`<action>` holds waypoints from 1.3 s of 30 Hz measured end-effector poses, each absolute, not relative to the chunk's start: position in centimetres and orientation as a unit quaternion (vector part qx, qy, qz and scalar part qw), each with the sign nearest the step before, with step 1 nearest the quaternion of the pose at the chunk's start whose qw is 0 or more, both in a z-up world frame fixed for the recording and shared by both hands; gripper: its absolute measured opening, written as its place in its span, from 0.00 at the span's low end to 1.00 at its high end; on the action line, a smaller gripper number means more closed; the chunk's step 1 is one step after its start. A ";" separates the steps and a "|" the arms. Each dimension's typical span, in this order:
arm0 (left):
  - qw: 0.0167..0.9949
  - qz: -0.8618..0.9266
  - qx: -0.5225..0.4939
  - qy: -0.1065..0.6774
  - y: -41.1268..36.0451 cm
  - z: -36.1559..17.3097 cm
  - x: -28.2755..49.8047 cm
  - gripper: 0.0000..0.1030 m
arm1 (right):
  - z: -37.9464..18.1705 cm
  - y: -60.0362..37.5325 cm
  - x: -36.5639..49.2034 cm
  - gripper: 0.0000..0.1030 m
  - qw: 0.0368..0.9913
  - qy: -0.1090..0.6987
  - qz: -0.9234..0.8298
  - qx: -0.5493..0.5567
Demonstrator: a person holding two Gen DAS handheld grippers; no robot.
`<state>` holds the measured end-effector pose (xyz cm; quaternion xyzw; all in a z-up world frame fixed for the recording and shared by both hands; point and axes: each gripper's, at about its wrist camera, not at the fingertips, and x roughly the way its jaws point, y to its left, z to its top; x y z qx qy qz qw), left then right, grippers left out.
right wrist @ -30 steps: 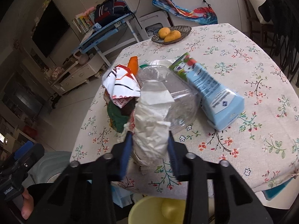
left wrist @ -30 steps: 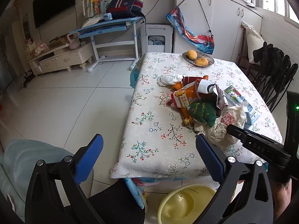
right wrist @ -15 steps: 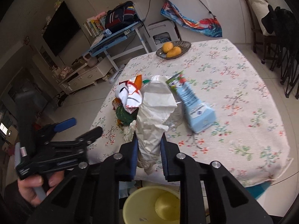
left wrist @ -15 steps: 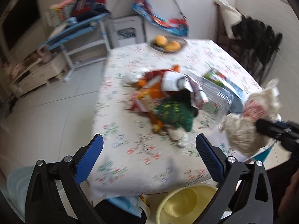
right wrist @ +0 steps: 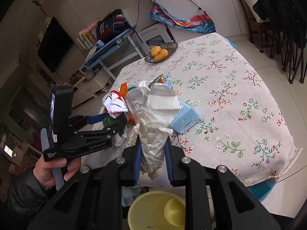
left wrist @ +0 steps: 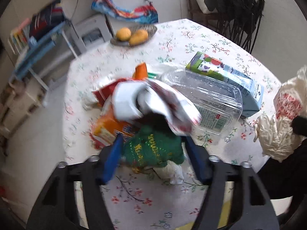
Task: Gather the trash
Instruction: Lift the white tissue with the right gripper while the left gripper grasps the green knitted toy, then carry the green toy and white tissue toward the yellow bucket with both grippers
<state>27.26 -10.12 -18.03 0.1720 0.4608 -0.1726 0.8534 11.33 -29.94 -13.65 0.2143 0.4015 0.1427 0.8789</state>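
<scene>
A heap of trash lies on the floral-clothed table [left wrist: 193,38]: a green wrapper [left wrist: 153,147], a white-and-red wrapper [left wrist: 153,95], an orange box [left wrist: 109,126], a clear plastic container [left wrist: 211,95] and a blue-green carton [left wrist: 230,76]. My left gripper [left wrist: 153,153] points down over the heap. Its jaws are closing, with the green wrapper between them and small gaps at the pads. My right gripper [right wrist: 152,149] is shut on a crumpled white bag [right wrist: 159,115] and holds it above the table's near edge. That bag [left wrist: 278,134] also shows at the right of the left wrist view.
A yellow bin [right wrist: 138,203] stands on the floor below the table's near edge, under the right gripper. A basket of yellow fruit [right wrist: 161,52] sits at the table's far end. Dark chairs [right wrist: 284,28] stand to the right. A hand [right wrist: 49,172] holds the left gripper.
My left gripper came forward and down over the heap, and its jaws narrowed around the green wrapper. My right gripper lifted the white bag and drew it back toward the table's near edge.
</scene>
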 end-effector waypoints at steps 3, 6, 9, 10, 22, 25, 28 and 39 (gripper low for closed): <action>0.852 -0.180 0.169 0.461 -9.9 -17.8 26.7 0.48 | -13.9 -30.4 11.2 0.22 0.877 0.401 0.141 0.223; 0.853 -0.181 0.159 0.464 -9.3 -17.5 26.1 0.40 | -13.8 -30.5 11.3 0.22 0.877 0.398 0.143 0.227; 0.858 -0.182 0.134 0.461 -8.2 -16.8 25.4 0.35 | -13.8 -30.3 11.1 0.22 0.877 0.396 0.147 0.227; 0.860 -0.180 0.124 0.460 -7.8 -16.7 25.1 0.34 | -13.8 -30.2 11.1 0.22 0.877 0.396 0.148 0.227; 0.845 -0.208 0.104 0.481 -7.5 -17.4 22.9 0.21 | -14.0 -29.8 11.1 0.23 0.878 0.399 0.149 0.217; 0.845 -0.207 0.108 0.480 -7.8 -17.5 22.9 0.25 | -14.1 -29.5 11.3 0.23 0.878 0.402 0.146 0.215; 0.847 -0.207 0.104 0.479 -8.3 -17.6 23.3 0.25 | -14.2 -29.4 11.4 0.23 0.878 0.404 0.146 0.212; 0.867 -0.198 0.095 0.448 -8.0 -16.6 22.8 0.16 | -14.4 -28.7 11.3 0.23 0.882 0.401 0.143 0.203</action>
